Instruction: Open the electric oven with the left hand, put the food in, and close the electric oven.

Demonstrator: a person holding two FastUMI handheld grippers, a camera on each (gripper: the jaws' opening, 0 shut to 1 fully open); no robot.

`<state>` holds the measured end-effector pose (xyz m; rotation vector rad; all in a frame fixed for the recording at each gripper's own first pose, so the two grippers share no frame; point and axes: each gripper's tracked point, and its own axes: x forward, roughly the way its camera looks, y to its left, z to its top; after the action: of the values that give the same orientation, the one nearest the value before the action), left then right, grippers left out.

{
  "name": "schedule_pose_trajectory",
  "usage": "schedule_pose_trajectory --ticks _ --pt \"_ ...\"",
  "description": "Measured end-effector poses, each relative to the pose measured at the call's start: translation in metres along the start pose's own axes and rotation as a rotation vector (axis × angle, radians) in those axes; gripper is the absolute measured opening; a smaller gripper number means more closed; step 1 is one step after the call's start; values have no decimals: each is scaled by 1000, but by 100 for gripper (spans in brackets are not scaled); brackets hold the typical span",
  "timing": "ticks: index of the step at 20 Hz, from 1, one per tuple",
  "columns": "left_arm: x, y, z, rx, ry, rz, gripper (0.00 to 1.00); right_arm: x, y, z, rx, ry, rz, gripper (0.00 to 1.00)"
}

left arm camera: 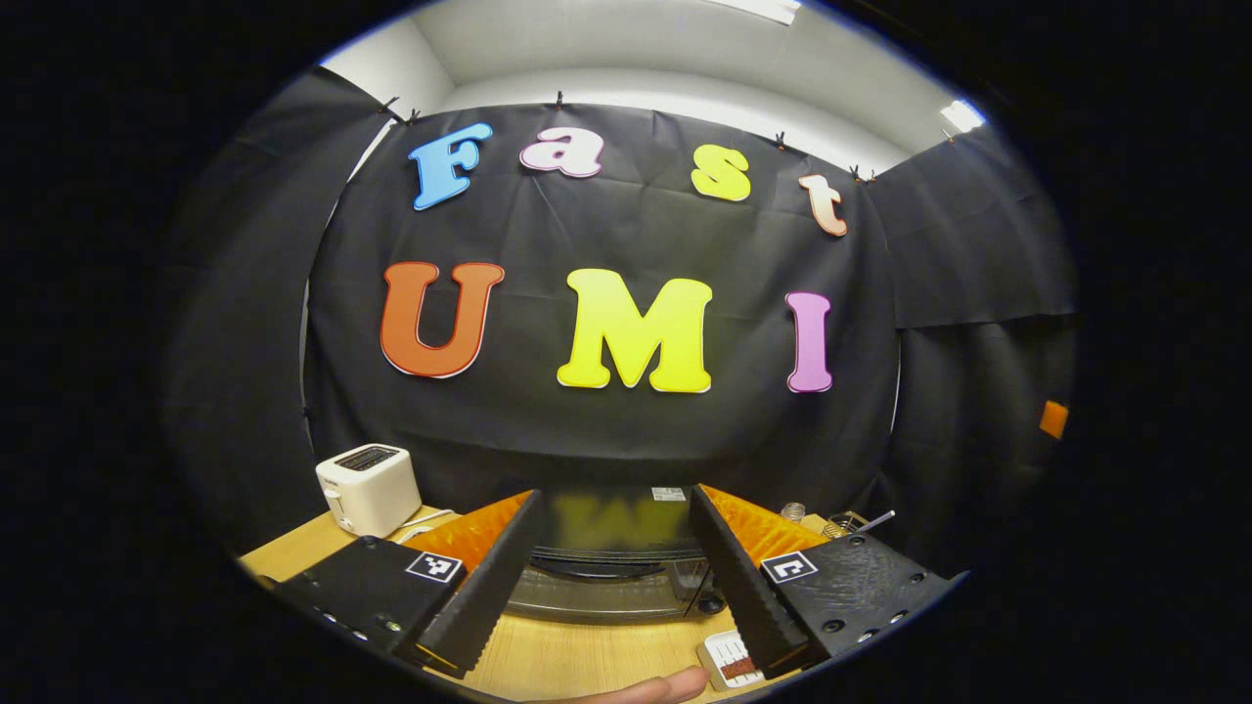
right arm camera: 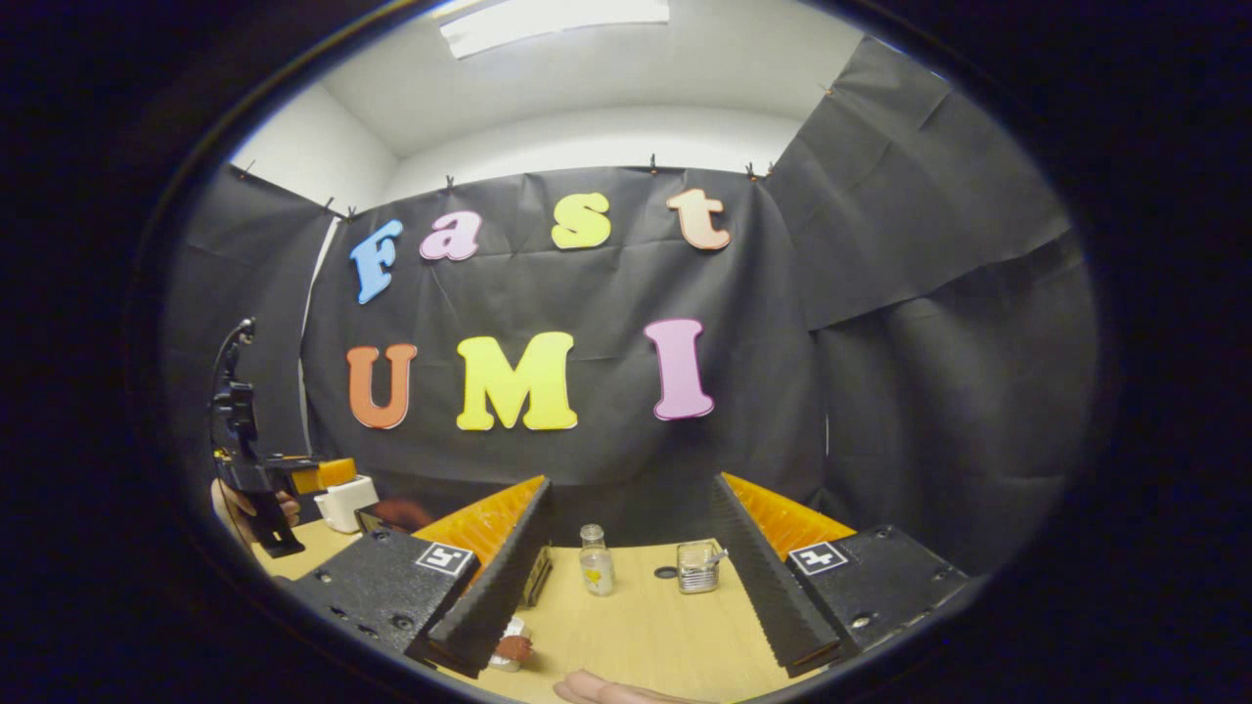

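The electric oven [left arm camera: 611,572], dark with a glass front and its door closed, stands on the wooden table [left arm camera: 587,655] straight ahead of my left gripper [left arm camera: 616,499]. That gripper is open, holds nothing and hangs short of the oven. In the right gripper view, a brown piece of food on a small white dish [right arm camera: 509,648] lies by the inner side of my left finger. My right gripper [right arm camera: 631,484] is open with nothing between its fingers. At the far left of that view a hand holds the left gripper [right arm camera: 333,475] above the table.
A white toaster [left arm camera: 367,487] sits at the table's back left. A small glass bottle [right arm camera: 592,562] and a glass jar with a spoon [right arm camera: 696,567] stand near the back wall. A small white item with a red-brown patch [left arm camera: 732,660] lies by the front edge, beside a fingertip [left arm camera: 646,689].
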<state>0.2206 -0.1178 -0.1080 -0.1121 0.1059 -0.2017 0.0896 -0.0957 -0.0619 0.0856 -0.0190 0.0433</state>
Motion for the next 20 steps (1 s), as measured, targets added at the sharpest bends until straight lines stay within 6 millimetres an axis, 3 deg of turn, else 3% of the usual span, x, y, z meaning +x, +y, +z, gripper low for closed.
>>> schedule_pose_trajectory --ticks 3,7,12,13,20 --pt "34 -4 -30 -2 83 -2 95 -6 -8 4 -8 -21 -7 100" --pt "72 8 -78 70 221 35 95 -16 -26 11 -14 -36 -60 100" --pt "99 19 -125 81 360 51 95 -35 -43 19 0 -48 -102 100" --pt "91 15 -121 82 356 41 95 -40 -43 20 -3 -47 -109 99" --pt "92 18 -128 92 394 13 96 -91 -35 41 -24 -74 -126 100"
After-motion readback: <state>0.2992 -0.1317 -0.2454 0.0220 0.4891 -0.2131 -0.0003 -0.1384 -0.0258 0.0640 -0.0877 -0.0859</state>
